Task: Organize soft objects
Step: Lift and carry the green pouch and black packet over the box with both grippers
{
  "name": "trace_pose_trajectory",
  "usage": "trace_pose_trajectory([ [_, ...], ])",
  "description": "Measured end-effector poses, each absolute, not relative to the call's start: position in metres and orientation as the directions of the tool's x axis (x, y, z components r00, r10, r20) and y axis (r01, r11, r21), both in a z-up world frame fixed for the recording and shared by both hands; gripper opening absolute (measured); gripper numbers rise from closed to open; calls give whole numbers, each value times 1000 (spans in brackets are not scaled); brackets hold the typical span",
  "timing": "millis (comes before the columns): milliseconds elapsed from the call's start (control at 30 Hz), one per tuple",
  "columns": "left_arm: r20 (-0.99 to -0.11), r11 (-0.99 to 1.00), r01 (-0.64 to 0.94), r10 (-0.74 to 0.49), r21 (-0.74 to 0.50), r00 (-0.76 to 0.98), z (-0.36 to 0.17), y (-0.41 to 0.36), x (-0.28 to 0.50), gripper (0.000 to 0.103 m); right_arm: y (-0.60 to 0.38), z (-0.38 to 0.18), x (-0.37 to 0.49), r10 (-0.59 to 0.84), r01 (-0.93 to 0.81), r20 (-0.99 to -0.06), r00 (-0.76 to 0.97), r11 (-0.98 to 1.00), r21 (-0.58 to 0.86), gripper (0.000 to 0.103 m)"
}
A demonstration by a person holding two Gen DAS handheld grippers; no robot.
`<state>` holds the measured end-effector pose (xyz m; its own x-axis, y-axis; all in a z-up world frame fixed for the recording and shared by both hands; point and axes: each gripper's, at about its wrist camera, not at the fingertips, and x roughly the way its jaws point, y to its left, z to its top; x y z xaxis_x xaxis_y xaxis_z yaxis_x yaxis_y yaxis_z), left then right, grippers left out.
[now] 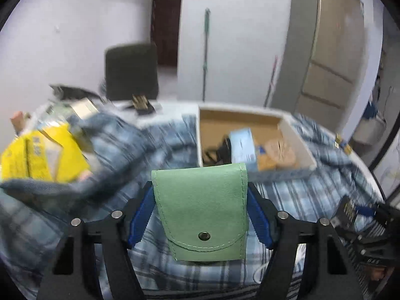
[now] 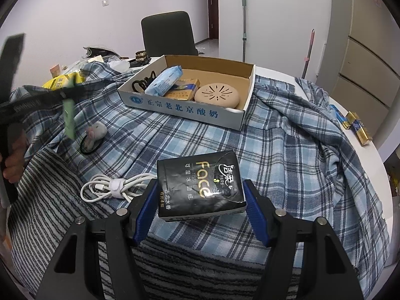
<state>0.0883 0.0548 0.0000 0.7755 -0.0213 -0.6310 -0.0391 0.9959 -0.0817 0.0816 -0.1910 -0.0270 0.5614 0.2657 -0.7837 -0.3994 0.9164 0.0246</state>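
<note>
While the right gripper clamps a black "Face TISSUE" pack near the cardboard box, the left gripper clamps a green pouch.

White round table, largely draped with a blue plaid shirt; a grey striped cloth lay at its near left; small gold-and-blue packets rested on the bare right rim; clutter crowded the far left.
</note>
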Motion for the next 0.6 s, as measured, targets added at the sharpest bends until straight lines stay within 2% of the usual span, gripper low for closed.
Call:
trace_pose_trajectory([
  [267, -607, 999, -41, 31, -3, 794, 50, 58, 79, 72, -187, -1, 81, 272, -386, -733, 624, 922, 14, 65],
  [467, -554, 1000, 15, -3, 17, 833, 91, 37, 88, 72, -173, 46, 95, 277, -383, -647, 710, 923, -26, 65],
  [600, -548, 996, 85, -51, 37, 835, 114, 13, 105, 72, -156, 82, 113, 252, -363, -587, 769, 929, -77, 65],
])
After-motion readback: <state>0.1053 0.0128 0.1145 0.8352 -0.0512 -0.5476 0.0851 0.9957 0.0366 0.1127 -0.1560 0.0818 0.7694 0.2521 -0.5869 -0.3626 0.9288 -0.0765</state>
